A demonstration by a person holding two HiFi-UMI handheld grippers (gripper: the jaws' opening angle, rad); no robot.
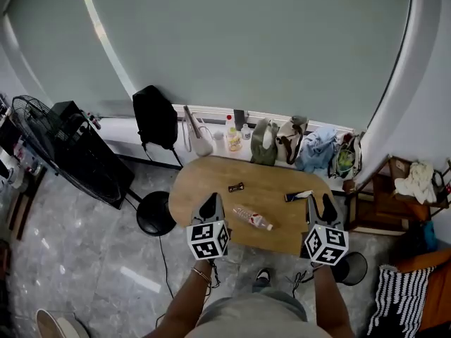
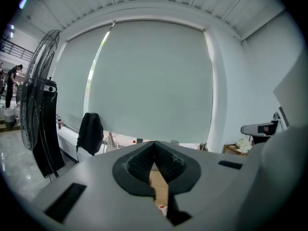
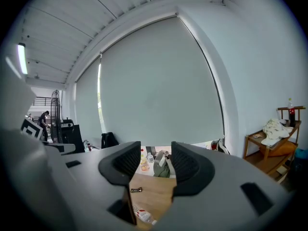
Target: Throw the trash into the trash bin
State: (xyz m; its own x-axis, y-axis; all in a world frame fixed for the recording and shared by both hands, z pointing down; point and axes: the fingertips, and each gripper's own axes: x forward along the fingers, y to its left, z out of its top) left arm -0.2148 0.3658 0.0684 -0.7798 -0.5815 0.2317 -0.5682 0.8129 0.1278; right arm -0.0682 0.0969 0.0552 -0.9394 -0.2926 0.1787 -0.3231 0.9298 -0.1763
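at the near edge of the counter (image 1: 204, 178) the left tongs (image 1: 209, 204) are clenched empty and the right tongs (image 1: 320, 204) released, and between them lies the plastic bottle (image 1: 252, 218), likely light, slick and crushable, best pinched across its middle.

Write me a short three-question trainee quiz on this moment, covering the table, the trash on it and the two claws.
1. True or false: the left claw holds the clear plastic bottle with a red label.
2. How many pieces of trash lie on the oval wooden table? A one, B three, C five.
3. Fill in: the right claw has its jaws ___, with nothing between them.

Key: 1 false; it is shut and empty. 2 B: the bottle, a small dark wrapper and a black-and-white wrapper. 3 open.
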